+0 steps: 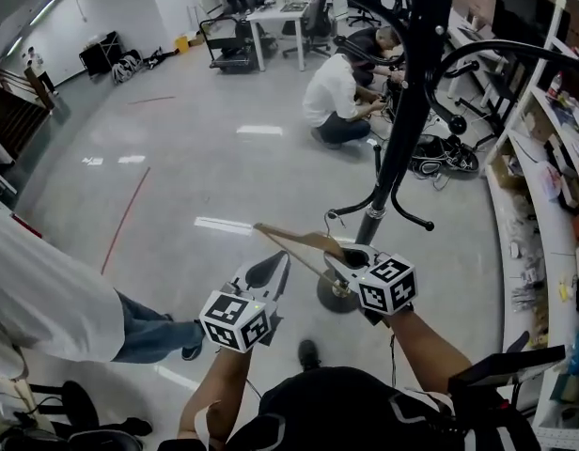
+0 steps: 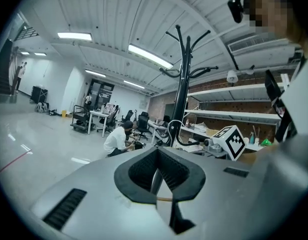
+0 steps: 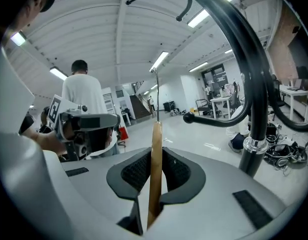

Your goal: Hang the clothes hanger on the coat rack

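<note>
The wooden clothes hanger (image 1: pixel 299 241) lies tilted between my two grippers, just in front of the black coat rack (image 1: pixel 407 101). My right gripper (image 1: pixel 344 255) is shut on the hanger (image 3: pixel 156 154); the wood stands upright between its pads, and the metal hook (image 3: pixel 155 94) points up. The rack's pole and curved arm (image 3: pixel 254 109) rise close by at the right. My left gripper (image 1: pixel 278 263) meets the hanger's lower bar. Its jaws stand almost together, with a sliver of wood (image 2: pixel 164 199) in the slit. The rack (image 2: pixel 183 94) stands ahead of it.
The rack's round base (image 1: pixel 335 295) sits on the floor beside my right gripper. A person crouches (image 1: pixel 338 97) past the rack near cables (image 1: pixel 440 153). Another person in white (image 1: pixel 45 299) stands at my left. Shelves (image 1: pixel 553 158) line the right side.
</note>
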`<state>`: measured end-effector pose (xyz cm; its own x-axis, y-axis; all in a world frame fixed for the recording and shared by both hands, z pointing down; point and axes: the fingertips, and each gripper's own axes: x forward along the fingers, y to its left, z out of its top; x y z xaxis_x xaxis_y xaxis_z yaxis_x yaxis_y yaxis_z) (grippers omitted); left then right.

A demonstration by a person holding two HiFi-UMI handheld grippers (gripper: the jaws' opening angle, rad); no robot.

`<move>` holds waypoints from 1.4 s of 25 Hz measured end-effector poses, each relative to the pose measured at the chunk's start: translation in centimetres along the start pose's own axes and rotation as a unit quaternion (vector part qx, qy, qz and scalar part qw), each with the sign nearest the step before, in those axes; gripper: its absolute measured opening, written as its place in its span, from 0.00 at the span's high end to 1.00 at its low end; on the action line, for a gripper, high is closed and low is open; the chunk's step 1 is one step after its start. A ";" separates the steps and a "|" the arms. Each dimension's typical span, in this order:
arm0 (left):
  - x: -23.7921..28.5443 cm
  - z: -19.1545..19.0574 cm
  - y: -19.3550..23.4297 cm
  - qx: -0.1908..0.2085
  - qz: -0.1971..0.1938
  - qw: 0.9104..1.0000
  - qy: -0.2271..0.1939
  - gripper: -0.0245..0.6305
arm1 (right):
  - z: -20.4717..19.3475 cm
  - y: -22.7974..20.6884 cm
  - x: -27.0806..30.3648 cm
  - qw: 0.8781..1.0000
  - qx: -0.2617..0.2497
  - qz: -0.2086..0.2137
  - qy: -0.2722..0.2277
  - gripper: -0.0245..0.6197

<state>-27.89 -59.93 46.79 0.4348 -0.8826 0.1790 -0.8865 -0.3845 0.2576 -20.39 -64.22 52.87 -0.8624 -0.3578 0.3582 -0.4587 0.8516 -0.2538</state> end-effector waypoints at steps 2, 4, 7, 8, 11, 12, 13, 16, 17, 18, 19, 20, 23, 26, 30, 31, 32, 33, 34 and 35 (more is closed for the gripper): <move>1.2 -1.0 1.1 0.002 0.000 1.000 0.009 0.96 | -1.0 -1.1 1.4 1.000 0.007 0.000 0.006 0.87; 2.2 -2.0 1.7 0.000 -0.003 1.000 0.020 0.96 | -2.0 -2.0 2.4 1.000 0.015 -0.003 0.009 0.87; 3.0 -2.7 2.1 -0.005 -0.007 1.000 0.027 0.96 | -2.9 -2.7 3.1 1.000 0.020 -0.004 0.008 0.87; 3.2 -2.8 2.1 -0.005 -0.008 1.000 0.029 0.96 | -3.0 -3.0 3.3 1.000 0.020 -0.005 0.007 0.87; 4.0 -3.2 2.3 -0.005 -0.016 0.999 0.037 0.96 | -3.4 -3.8 3.6 1.000 0.021 -0.010 0.007 0.87; 4.3 -3.3 2.2 -0.005 -0.018 0.999 0.040 0.96 | -3.5 -4.2 3.7 1.000 0.021 -0.012 0.009 0.87; 4.7 -3.4 2.2 -0.006 -0.020 0.999 0.042 0.96 | -3.7 -4.6 3.8 1.000 0.021 -0.013 0.011 0.87; 5.6 -3.5 2.0 -0.006 -0.024 0.999 0.048 0.96 | -4.2 -5.9 3.7 0.999 0.017 -0.020 0.017 0.87; 5.9 -3.6 2.0 -0.007 -0.025 0.998 0.050 0.96 | -4.3 -6.2 3.7 0.999 0.018 -0.022 0.018 0.87; 6.1 -3.6 2.0 -0.007 -0.026 0.998 0.052 0.96 | -4.4 -6.6 3.7 0.999 0.020 -0.024 0.019 0.87; 6.3 -3.6 2.1 -0.008 -0.026 0.998 0.054 0.96 | -4.5 -6.9 3.6 0.999 0.022 -0.027 0.019 0.87; 6.5 -3.6 2.2 -0.009 -0.028 0.998 0.055 0.96 | -4.7 -7.3 3.6 0.999 0.024 -0.031 0.020 0.87; 7.3 -3.8 2.1 -0.011 -0.037 0.997 0.060 0.96 | -5.3 -8.9 3.1 0.998 0.031 -0.049 0.019 0.87; 8.0 -4.0 1.9 -0.013 -0.045 0.997 0.064 0.96 | -5.7 -10.1 2.5 0.997 0.032 -0.063 0.018 0.87; 8.5 -4.1 1.5 -0.015 -0.052 0.996 0.067 0.96 | -6.1 -11.0 1.9 0.997 0.032 -0.071 0.016 0.87; 8.6 -4.1 1.4 -0.015 -0.054 0.996 0.067 0.96 | -6.2 -11.1 1.8 0.997 0.032 -0.073 0.016 0.87; 8.7 -4.1 1.4 -0.016 -0.055 0.996 0.067 0.96 | -6.3 -11.2 1.7 0.997 0.031 -0.075 0.016 0.87; 8.7 -4.2 1.3 -0.017 -0.057 0.996 0.067 0.96 | -6.5 -11.2 1.6 0.996 0.030 -0.077 0.016 0.87; 8.8 -4.2 1.2 -0.018 -0.058 0.996 0.067 0.96 | -6.6 -11.2 1.6 0.996 0.029 -0.078 0.016 0.87; 8.9 -4.2 1.1 -0.018 -0.059 0.996 0.066 0.96 | -6.6 -11.2 1.5 0.996 0.027 -0.078 0.016 0.87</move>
<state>-24.33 -67.11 52.66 0.5555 -0.7873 0.2677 -0.8223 -0.4721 0.3178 -15.14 -71.71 62.21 -0.7729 -0.4708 0.4254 -0.5981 0.7644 -0.2408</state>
